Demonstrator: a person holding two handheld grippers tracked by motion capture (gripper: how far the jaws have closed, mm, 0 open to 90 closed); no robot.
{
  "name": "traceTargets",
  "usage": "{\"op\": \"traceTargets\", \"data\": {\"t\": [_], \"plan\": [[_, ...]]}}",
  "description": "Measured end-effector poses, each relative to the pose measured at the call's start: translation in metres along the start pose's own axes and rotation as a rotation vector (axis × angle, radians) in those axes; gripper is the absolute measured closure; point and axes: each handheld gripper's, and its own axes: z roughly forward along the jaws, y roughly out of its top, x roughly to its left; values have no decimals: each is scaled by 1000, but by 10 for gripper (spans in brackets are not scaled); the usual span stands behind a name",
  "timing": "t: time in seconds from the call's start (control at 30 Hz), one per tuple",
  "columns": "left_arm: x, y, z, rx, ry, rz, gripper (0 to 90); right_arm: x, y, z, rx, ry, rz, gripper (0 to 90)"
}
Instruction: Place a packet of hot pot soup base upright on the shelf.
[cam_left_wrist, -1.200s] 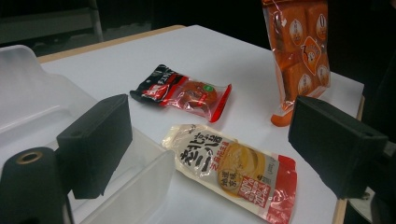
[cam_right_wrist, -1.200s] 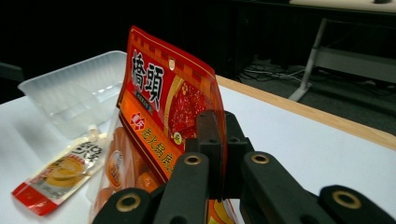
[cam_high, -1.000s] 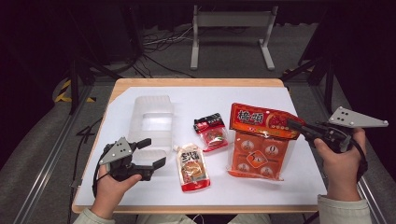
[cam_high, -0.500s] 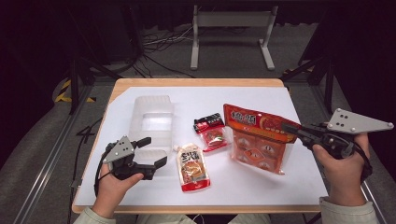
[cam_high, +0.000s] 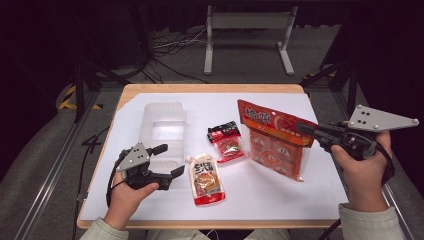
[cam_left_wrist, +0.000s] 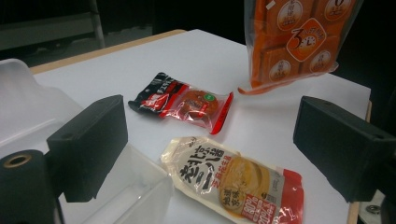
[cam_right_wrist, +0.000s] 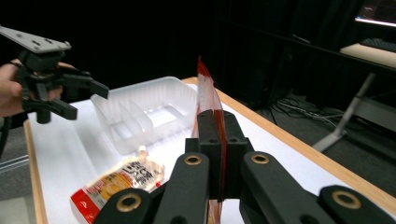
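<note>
Flanking orange packet (cam_high: 276, 140): tray (cam_high: 162, 131), pouch (cam_high: 206, 179).

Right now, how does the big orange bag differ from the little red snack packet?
The orange bag is far larger than the red snack packet. The orange bag hangs tilted, pinched at its edge by the shut right gripper; the red snack packet lies flat on the table, untouched. Both are sealed packets with see-through parts.

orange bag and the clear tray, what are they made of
The orange bag looks like thin glossy plastic film: it shines, is partly see-through over the packets inside, and hangs limp from the right tool. The clear tray seems to be thin, stiff moulded plastic, cloudy and translucent, with formed dividers.
</note>
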Motion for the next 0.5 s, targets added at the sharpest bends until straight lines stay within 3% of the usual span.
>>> {"op": "traceTargets", "data": {"t": [0.2,0.5], "plan": [[-4,5,10,-6,-29,17,94,5,13,13,-32,70,-4,900],[-10,17,30,-39,-81,35,48,16,28,37,-49,119,-40,900]]}}
